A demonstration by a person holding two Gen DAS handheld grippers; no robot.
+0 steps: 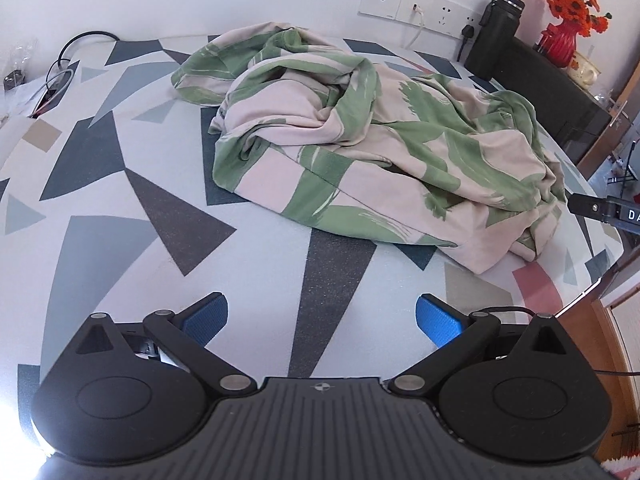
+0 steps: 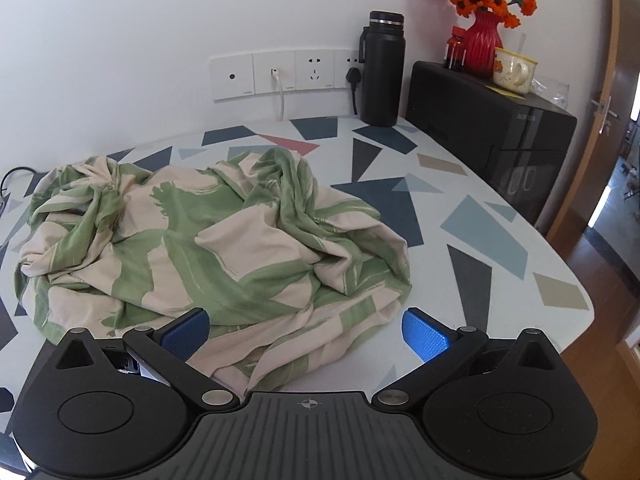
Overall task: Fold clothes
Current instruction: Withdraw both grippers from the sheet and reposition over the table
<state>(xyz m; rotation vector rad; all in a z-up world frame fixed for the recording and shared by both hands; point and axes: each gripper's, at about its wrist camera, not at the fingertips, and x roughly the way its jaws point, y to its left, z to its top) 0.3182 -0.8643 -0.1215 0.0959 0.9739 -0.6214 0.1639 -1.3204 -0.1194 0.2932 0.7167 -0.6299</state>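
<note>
We find the garment (image 2: pixel 208 248) crumpled mid-worktop (image 2: pixel 500 240), soft, light, probably slippery. Both grippers, left (image 1: pixel 322 322) and right (image 2: pixel 306 332), have jaws spread, empty; we'd pinch its six-o'clock hem.

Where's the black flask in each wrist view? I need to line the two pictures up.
Left wrist view: black flask at upper right, against the wall, right of the socket strip.
Right wrist view: black flask at upper centre, standing on the table beside the black box.
Shared landmark: the socket strip.
</note>
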